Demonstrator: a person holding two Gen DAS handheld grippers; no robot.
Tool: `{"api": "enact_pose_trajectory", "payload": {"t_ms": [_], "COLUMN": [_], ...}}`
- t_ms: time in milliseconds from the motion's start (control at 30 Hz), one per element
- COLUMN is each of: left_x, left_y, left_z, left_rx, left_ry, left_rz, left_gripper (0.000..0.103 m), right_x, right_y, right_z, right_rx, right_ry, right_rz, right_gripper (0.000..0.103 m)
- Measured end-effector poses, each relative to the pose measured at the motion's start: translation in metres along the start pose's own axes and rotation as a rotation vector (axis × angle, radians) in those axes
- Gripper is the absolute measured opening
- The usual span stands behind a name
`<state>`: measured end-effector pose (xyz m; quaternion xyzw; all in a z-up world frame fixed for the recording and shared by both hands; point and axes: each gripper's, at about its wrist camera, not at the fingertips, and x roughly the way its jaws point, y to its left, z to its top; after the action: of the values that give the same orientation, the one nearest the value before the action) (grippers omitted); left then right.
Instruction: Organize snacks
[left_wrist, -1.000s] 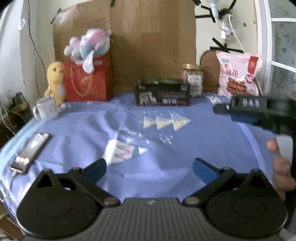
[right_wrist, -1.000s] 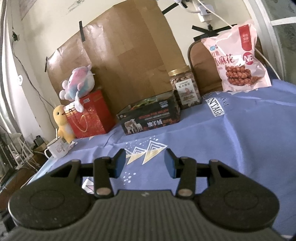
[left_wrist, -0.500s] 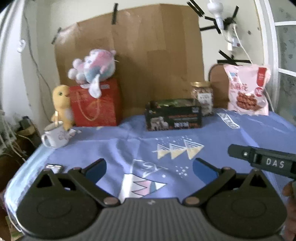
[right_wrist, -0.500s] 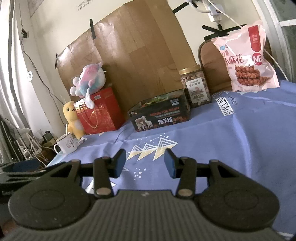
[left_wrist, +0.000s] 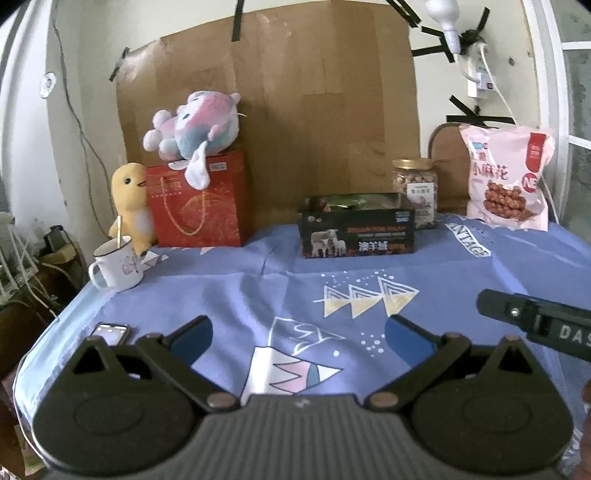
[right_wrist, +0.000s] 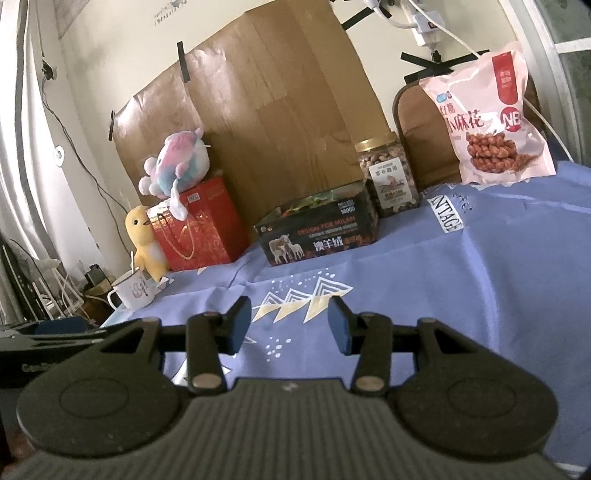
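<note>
Both tools hung over the near part of the blue tablecloth (left_wrist: 229, 295), and neither held anything. The left gripper (left_wrist: 297, 338) had its jaws spread wide, bare cloth between them. The right gripper (right_wrist: 290, 323) stood with a narrower gap, also with nothing in it; from the left camera only its dark tip showed at the right edge, the rest cut off.

Just left of the left gripper lay one phone (left_wrist: 110, 332), half hidden behind the tool's body. Farther ahead to the left sat one white mug (left_wrist: 116, 266) with a stick in it, and behind that one yellow duck plush (left_wrist: 131, 203) beside one red gift bag (left_wrist: 199, 201), with one pink-and-blue plush (left_wrist: 194, 127) lying on top of it.

The snacks, three in all, were well ahead along the far edge of the cloth: one open black box (right_wrist: 317, 230) straight ahead, its contents hard to make out; one jar of nuts (right_wrist: 388, 175) just behind its right end; one pink bag of fried twists (right_wrist: 491, 118) farther right, leaning on a chair back (right_wrist: 417, 118). Taped cardboard (left_wrist: 295, 110) covered the wall behind.
</note>
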<state>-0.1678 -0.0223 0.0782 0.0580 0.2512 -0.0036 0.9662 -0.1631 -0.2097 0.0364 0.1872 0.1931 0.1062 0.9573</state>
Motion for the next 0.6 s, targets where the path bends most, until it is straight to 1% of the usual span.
{"api": "enact_pose_trajectory", "payload": {"t_ms": [233,500,600], "left_x": [0.008,0.016,0.019], "left_y": [0.004,-0.002,-0.004], "left_z": [0.001,0.006,0.008], "left_rx": [-0.001,0.011,0.004], "left_ry": [0.029,0.023,0.025], "left_rz": [0.003,0.029,0.03], "left_gripper": [0.103,0.103,0.103], "right_x": [-0.005,-0.012,-0.013], "right_y": [-0.002,-0.001,-0.001], "right_z": [0.003,0.01,0.01], "right_rx": [0.02,0.016,0.018], "right_ry": [-0.017,-0.046,-0.044], "right_rz": [-0.003,0.005,0.005], "right_gripper": [0.049,0.049,0.049]}}
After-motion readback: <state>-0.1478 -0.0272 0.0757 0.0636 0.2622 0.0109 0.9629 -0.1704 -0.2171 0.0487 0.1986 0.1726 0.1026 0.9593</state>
